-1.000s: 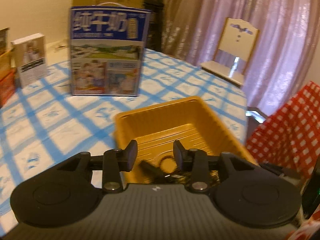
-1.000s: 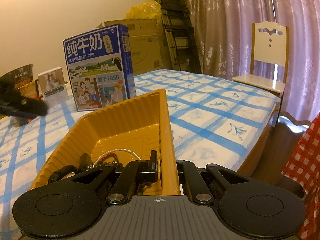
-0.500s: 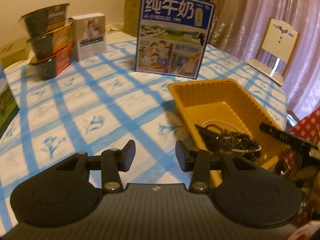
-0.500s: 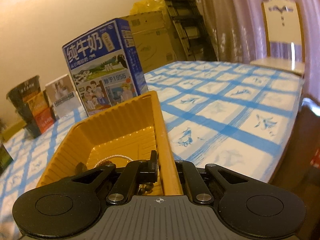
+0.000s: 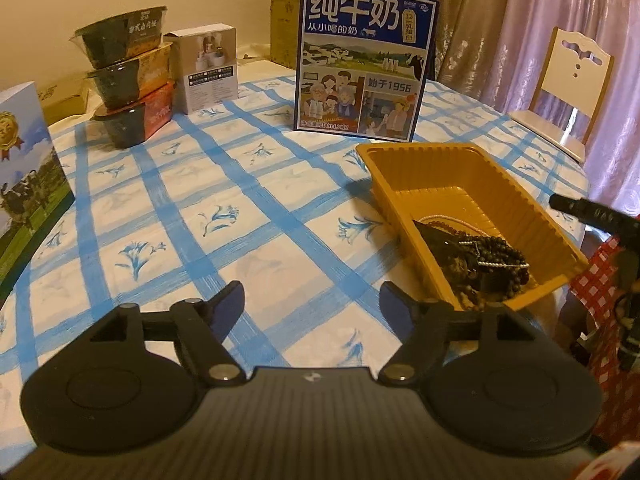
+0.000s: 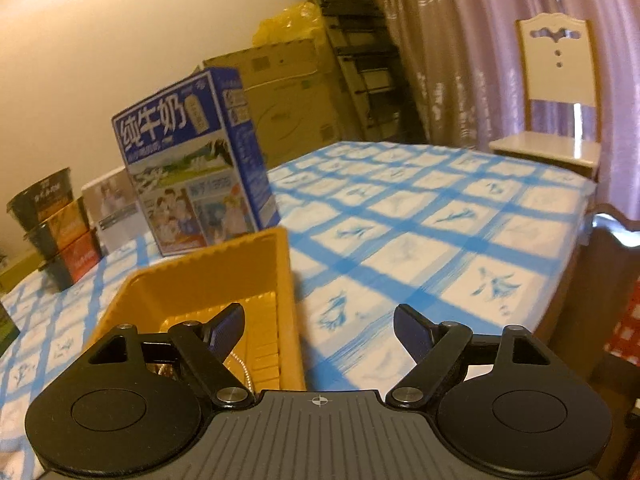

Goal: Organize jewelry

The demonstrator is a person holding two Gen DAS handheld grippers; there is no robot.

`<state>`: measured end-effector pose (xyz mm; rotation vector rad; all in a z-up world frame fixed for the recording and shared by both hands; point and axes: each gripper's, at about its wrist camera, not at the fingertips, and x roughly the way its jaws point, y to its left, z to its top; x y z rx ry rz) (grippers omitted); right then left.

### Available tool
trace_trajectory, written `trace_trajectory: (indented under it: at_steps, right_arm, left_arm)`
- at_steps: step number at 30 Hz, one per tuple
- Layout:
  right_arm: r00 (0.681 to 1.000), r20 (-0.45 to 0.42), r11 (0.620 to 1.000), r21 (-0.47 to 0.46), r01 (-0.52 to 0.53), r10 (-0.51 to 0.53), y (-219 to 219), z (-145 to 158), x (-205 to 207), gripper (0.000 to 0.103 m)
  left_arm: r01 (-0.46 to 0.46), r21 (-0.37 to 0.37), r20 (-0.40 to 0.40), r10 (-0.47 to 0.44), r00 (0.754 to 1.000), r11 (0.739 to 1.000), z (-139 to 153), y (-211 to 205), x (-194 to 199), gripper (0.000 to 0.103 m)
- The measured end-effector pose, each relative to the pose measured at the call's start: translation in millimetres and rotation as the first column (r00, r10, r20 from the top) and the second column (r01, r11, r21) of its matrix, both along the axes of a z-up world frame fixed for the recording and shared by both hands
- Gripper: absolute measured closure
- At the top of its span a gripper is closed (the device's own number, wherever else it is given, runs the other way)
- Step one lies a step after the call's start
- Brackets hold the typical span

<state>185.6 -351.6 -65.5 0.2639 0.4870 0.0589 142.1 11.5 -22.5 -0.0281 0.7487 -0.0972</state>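
A yellow plastic tray (image 5: pixel 472 168) sits near the table's right edge, with dark bead strings (image 5: pixel 488 260) and a thin pale chain heaped in its near corner. My left gripper (image 5: pixel 312 300) hovers over the blue-checked cloth left of the tray, its jaws opening, nothing between them. My right gripper (image 6: pixel 318 324) straddles the tray's right wall (image 6: pixel 286 288), its jaws opening and apart from the wall, which stands between them. A bit of chain (image 6: pixel 240 364) shows by its left finger. The right gripper's black finger (image 5: pixel 580 210) pokes in at the left wrist view's right edge.
A blue milk carton box (image 5: pixel 364 60) stands behind the tray. Stacked noodle bowls (image 5: pixel 128 76) and a small white box (image 5: pixel 208 66) sit at the back left, another carton (image 5: pixel 24 184) at the far left. A white chair (image 6: pixel 556 104) and curtains lie beyond the table.
Both grippers opened wide; the right let go of the tray's wall. The left gripper swung left, away from over the tray, so the tray now lies to its right.
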Motion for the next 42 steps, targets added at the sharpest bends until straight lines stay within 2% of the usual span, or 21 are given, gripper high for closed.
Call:
trace_trajectory:
  at_steps: [4,9,10,12,15,18,23,30,42]
  right_arm:
    - [1.000,-0.001,1.000,0.004,-0.004,0.004,12,25,-23,0.021]
    - [0.995,-0.040,0.995,0.015,-0.096,0.097,54,47,-62,0.019]
    - [0.991,-0.052,0.992,0.015,-0.123,0.123,64,50,-69,0.019]
    - [0.983,-0.063,0.985,0.010,-0.173,0.173,83,55,-85,0.019]
    - [0.967,-0.093,0.970,-0.031,-0.241,0.237,108,60,-105,0.019]
    - [0.955,-0.130,0.956,-0.090,-0.280,0.267,132,64,-126,0.019]
    - [0.939,-0.156,0.947,-0.053,-0.318,0.306,143,65,-152,0.019]
    - [0.923,-0.187,0.938,-0.016,-0.346,0.337,151,68,-176,0.019]
    - [0.900,-0.222,0.917,-0.057,-0.395,0.375,166,61,-191,0.019]
  left_arm:
    - [-0.028,0.003,0.025,0.028,0.999,1.000,10,-1,-18,0.018]
    - [-0.060,0.016,0.042,0.059,0.997,0.998,23,-1,-44,0.016]
    - [-0.068,0.027,0.045,0.066,0.997,0.997,25,-2,-50,0.012]
    - [-0.088,0.058,0.066,0.084,0.994,0.994,30,-4,-62,0.012]
    - [-0.109,0.078,0.085,0.102,0.991,0.991,38,-3,-83,0.012]
    - [-0.125,0.045,0.077,0.122,0.990,0.991,44,3,-103,0.012]
    - [-0.144,0.022,0.044,0.143,0.989,0.989,50,9,-135,0.012]
    - [-0.146,0.040,0.013,0.145,0.989,0.989,43,9,-167,0.012]
    - [-0.141,0.024,-0.010,0.141,0.990,0.990,35,8,-174,0.012]
